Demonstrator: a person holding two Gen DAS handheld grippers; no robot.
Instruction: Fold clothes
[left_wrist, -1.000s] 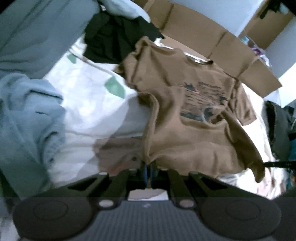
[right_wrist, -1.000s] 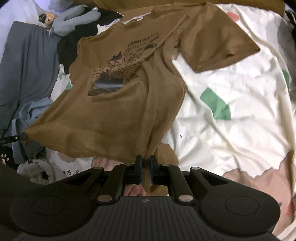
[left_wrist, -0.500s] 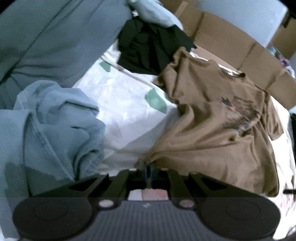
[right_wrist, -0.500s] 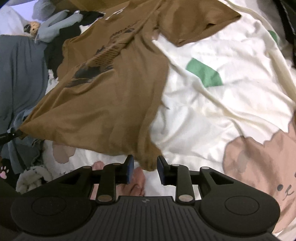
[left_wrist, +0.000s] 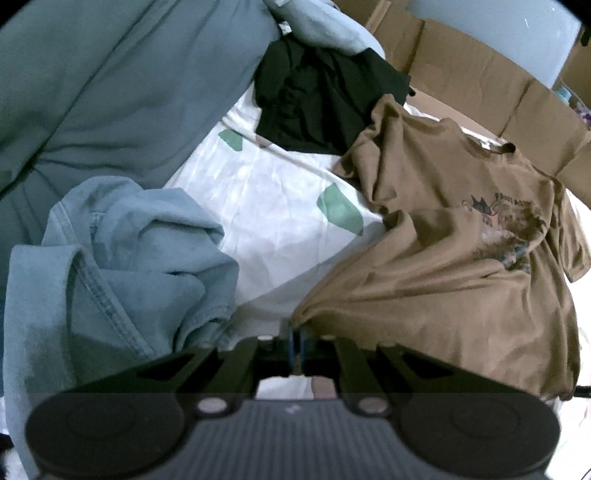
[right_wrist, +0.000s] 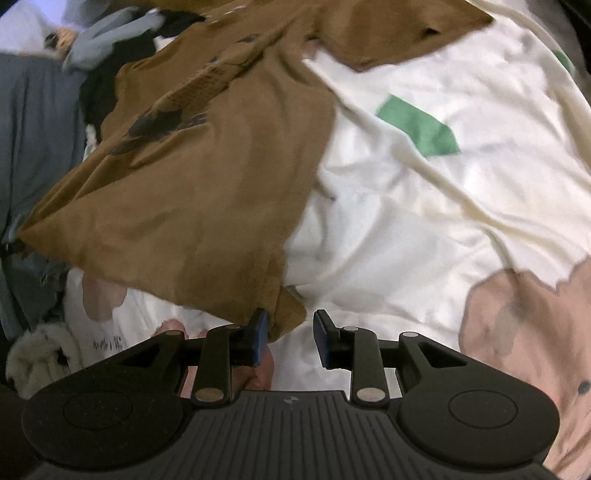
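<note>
A brown printed T-shirt (left_wrist: 443, 266) lies spread on the white patterned bedsheet (left_wrist: 266, 221). My left gripper (left_wrist: 295, 338) is shut on one bottom corner of the shirt, and the cloth is bunched between its blue pads. In the right wrist view the same T-shirt (right_wrist: 207, 192) stretches from the upper middle down to my right gripper (right_wrist: 290, 336). That gripper is open, its pads apart. The shirt's other bottom corner (right_wrist: 288, 314) hangs loose by the left pad, not pinched.
A crumpled light blue garment (left_wrist: 122, 258) lies left of the left gripper, with grey-blue fabric (left_wrist: 110, 81) behind it. A black garment (left_wrist: 321, 96) sits beyond the shirt's sleeve. Cardboard boxes (left_wrist: 480, 85) line the far edge. A plush toy (right_wrist: 40, 354) lies at lower left.
My right gripper went from shut on the shirt's corner to open and sank toward the sheet; the corner dropped free. My left gripper pulled its corner leftward, toward the blue garment.
</note>
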